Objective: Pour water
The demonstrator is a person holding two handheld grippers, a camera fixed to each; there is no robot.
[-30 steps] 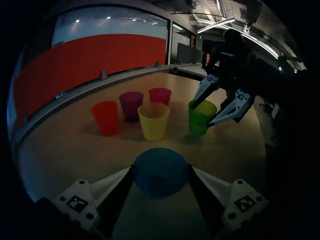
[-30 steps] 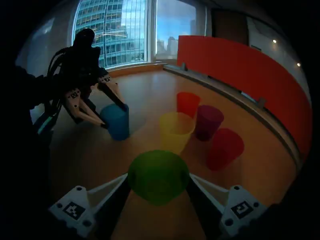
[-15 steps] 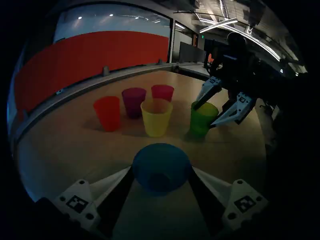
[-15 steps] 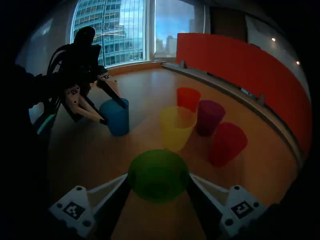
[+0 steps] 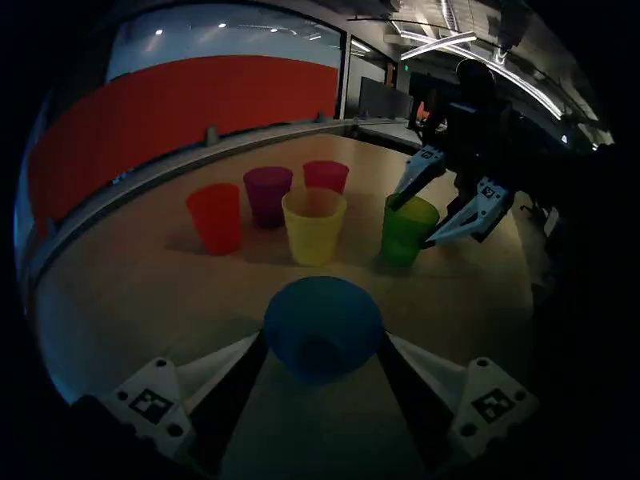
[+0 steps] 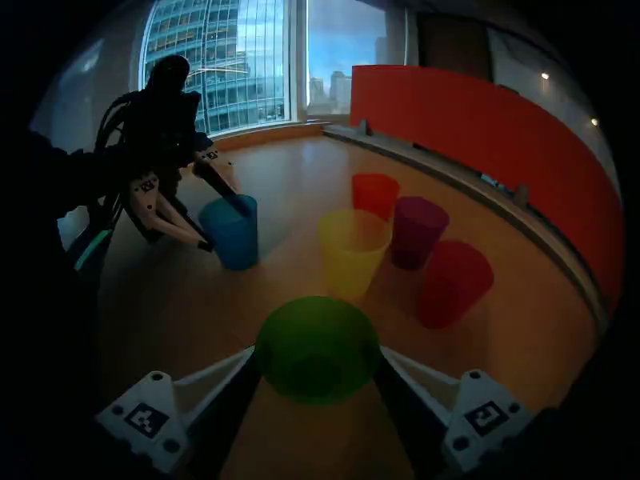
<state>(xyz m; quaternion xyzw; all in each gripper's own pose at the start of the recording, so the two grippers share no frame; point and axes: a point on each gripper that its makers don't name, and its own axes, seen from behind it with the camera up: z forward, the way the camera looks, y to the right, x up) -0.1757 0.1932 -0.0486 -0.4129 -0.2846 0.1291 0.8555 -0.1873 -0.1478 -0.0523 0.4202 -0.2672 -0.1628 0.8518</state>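
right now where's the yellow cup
In the left gripper view the yellow cup stands mid-table, just in front of the purple cup and the crimson cup, with the green cup to its right.

The light wooden table carries six plastic cups, all upright. An orange cup, a purple cup and a red cup stand in a row, with a yellow cup just before them. A green cup is near the yellow one, and a blue cup is well apart.
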